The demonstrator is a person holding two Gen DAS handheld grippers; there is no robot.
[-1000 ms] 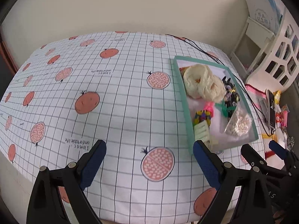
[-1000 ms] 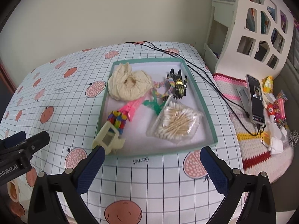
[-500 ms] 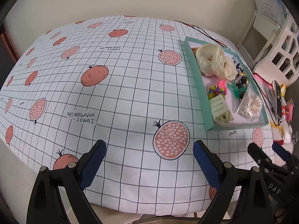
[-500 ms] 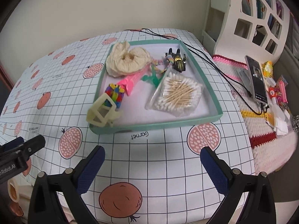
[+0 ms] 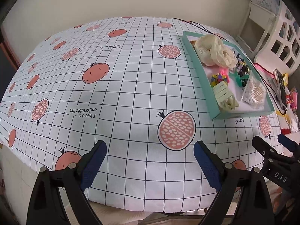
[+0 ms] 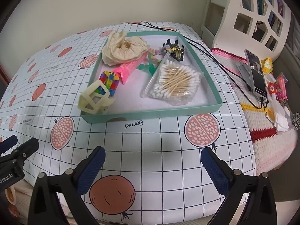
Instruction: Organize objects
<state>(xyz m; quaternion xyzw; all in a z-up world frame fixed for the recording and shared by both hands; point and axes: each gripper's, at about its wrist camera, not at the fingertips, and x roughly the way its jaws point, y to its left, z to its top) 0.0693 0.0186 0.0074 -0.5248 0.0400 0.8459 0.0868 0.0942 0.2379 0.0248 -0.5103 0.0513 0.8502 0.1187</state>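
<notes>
Grippers both wide open, holding nothing: left gripper (image 5: 150, 161) and right gripper (image 6: 152, 161) hover over the tablecloth's (image 6: 159, 140) near edge. One teal tray (image 6: 150, 113) holds one cotton-swab bag (image 6: 173, 83), one cream cloth (image 6: 121, 49), one cream clip (image 6: 95, 98).

Plain cream wall (image 6: 93, 3) behind table; white cut-out shelf unit (image 6: 262, 15) at right.

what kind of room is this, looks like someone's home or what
Most likely a home, perhaps a child's room or living area: a table under a pomegranate-print tablecloth, a crocheted blanket beside it, and a white cut-out shelf with books against the wall.
</notes>
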